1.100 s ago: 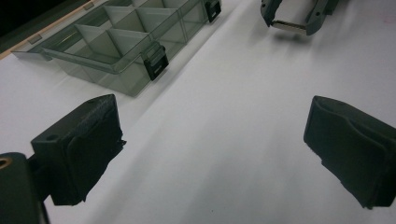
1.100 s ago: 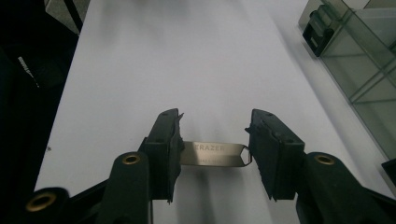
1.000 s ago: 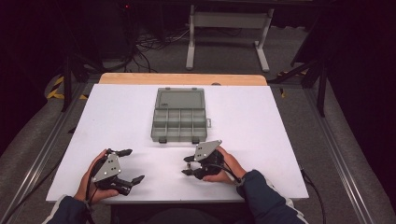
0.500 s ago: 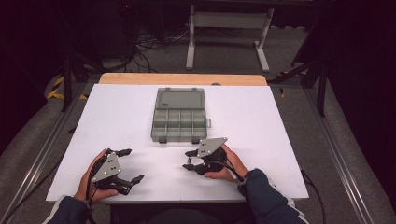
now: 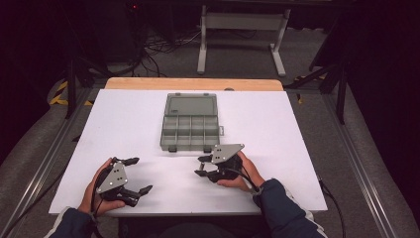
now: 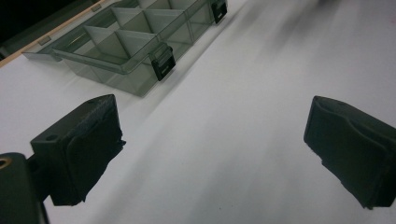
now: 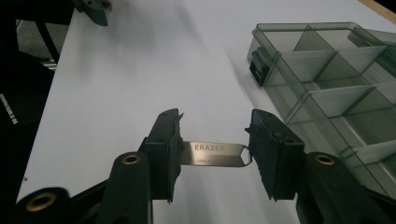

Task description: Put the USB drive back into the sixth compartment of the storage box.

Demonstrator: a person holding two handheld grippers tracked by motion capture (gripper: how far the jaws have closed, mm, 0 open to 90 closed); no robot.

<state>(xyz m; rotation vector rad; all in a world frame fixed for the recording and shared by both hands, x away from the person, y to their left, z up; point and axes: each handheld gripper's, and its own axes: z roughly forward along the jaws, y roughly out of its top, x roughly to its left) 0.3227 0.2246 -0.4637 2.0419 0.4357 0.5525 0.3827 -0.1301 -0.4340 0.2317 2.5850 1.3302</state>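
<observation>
Fig.: R gripper (image 7: pixel 212 154) clamps a small metal USB stick (image 7: pixel 215 154) endwise betw. half-closed jaws, just in front of the open compartment box (image 5: pixel 190 130). Vs. a sec. ago it sits slightly nearer the box, so drop-in looks imminent. L gripper (image 6: pixel 210 154) wide open, empty, resting on table (image 5: pixel 124 119).

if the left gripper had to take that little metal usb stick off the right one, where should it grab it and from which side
Probably the bare flat middle of the usb stick, where the lettering is. The right gripper clamps it lengthwise by its two ends, so only that span is free. The left gripper, jaws wide open, could come across it and pinch the two flat faces.
</observation>
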